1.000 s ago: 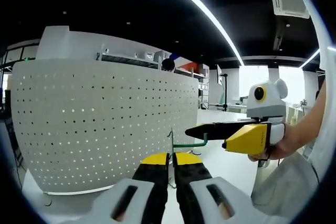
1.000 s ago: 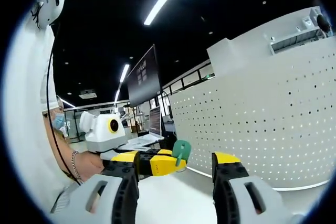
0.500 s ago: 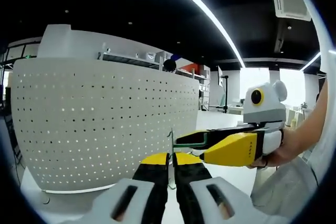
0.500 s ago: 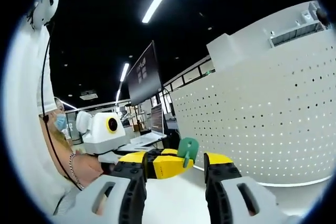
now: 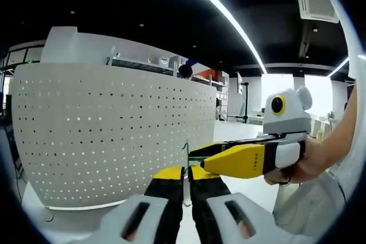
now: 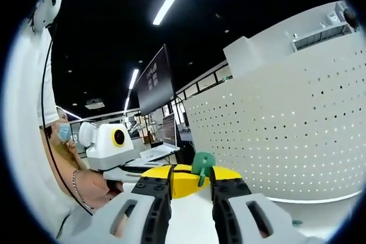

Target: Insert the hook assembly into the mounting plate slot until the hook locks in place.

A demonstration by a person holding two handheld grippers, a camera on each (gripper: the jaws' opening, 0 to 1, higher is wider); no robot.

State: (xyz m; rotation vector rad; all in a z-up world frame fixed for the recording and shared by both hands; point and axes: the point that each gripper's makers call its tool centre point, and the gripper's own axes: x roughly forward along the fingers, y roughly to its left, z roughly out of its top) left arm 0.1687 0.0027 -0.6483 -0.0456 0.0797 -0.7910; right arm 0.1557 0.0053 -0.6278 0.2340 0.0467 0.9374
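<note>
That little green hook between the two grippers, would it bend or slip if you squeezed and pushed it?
The green hook looks like moulded plastic with a thin wire-like arm, so probably light and fairly stiff, though the arm might flex under a hard push. Its surface seems smooth, so it could twist between the right gripper fingers. The left gripper looks clamped on its upright part, which should steady it.

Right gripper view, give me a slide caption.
Right gripper closes around the green hook beside a white perforated panel.
</note>
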